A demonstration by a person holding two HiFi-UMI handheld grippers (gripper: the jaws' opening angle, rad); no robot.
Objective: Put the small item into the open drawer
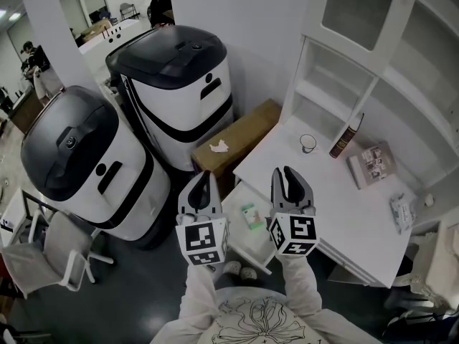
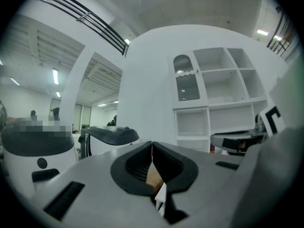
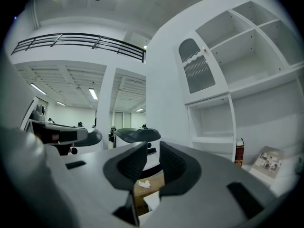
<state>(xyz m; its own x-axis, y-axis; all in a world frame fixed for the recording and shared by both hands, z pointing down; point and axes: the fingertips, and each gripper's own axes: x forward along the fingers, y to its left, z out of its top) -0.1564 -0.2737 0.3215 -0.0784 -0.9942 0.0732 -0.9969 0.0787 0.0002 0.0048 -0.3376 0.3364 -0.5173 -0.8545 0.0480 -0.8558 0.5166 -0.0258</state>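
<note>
1. The left tool [image 1: 204, 175] has its pads pressed together with nothing between them. The right tool [image 1: 287, 170] is closed as far as it goes, with only a thin slit showing, and it is also empty. Both tools point level, side by side.
2. A small green-and-white flat packet [image 1: 251, 216] shows between the two tools. It appears to lie inside the open white drawer [image 1: 247, 242], which juts out at 7 o'clock of the white worktop [image 1: 344, 213]. I cannot tell for certain that it rests on the drawer floor.
3. If that packet is the item, the placing looks done. The best move is then to draw both tools clear without nudging the drawer walls.
4. If another piece is due, the pale crumpled packet [image 1: 402, 212] at 3 o'clock of the right tool looks the likeliest. Spread the jaws before descending, close across its narrow side and lift straight up.
5. Lower it below the drawer rim before releasing, over the bare floor at 6 o'clock of the green packet.
</note>
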